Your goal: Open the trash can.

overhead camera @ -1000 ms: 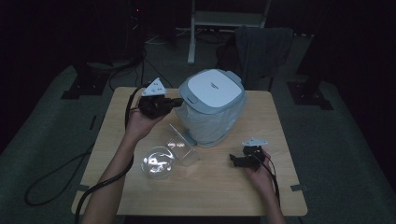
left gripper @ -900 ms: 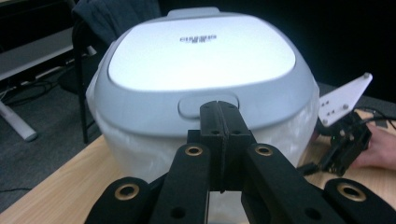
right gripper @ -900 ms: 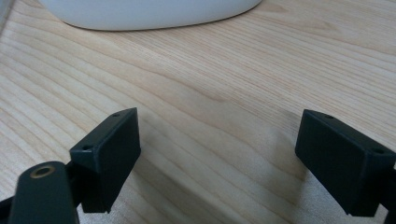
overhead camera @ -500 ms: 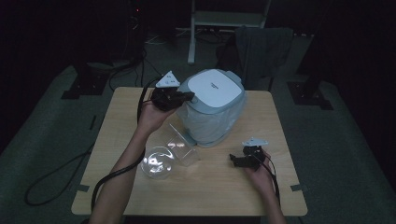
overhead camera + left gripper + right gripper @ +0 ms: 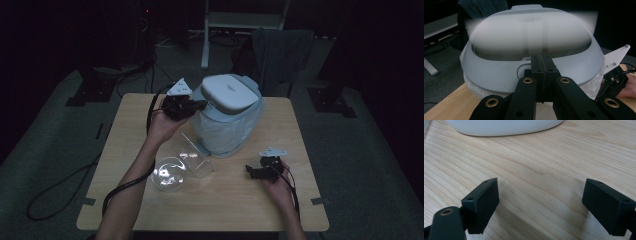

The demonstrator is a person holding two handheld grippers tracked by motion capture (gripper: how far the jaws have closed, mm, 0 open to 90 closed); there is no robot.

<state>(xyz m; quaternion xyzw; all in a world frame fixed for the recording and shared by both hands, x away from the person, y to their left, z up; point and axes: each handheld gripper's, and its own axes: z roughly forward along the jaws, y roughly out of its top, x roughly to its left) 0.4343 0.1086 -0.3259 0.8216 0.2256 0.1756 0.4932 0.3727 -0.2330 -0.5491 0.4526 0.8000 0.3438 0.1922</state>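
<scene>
A pale grey bin (image 5: 227, 127) with a plastic liner stands at the back middle of the wooden table (image 5: 300, 145). Its white lid (image 5: 232, 92) is tilted, raised on the left side. My left gripper (image 5: 202, 104) is shut, its tips against the lid's left edge. In the left gripper view the closed jaws touch a small tab on the bin's rim (image 5: 499, 75), and the lid (image 5: 531, 37) above is blurred. My right gripper (image 5: 248, 171) rests low at the front right, open, nothing between its fingers (image 5: 482, 202). The bin's base (image 5: 504, 125) lies ahead of it.
A clear plastic bowl (image 5: 167, 172) and a clear plastic box (image 5: 192, 155) lie on the table in front of the bin. A chair draped with grey cloth (image 5: 280, 50) stands behind the table. Cables trail off the table's left side.
My left gripper moved right from the table's back left onto the bin's lid edge. The lid now sits tilted. The right gripper stayed put.
</scene>
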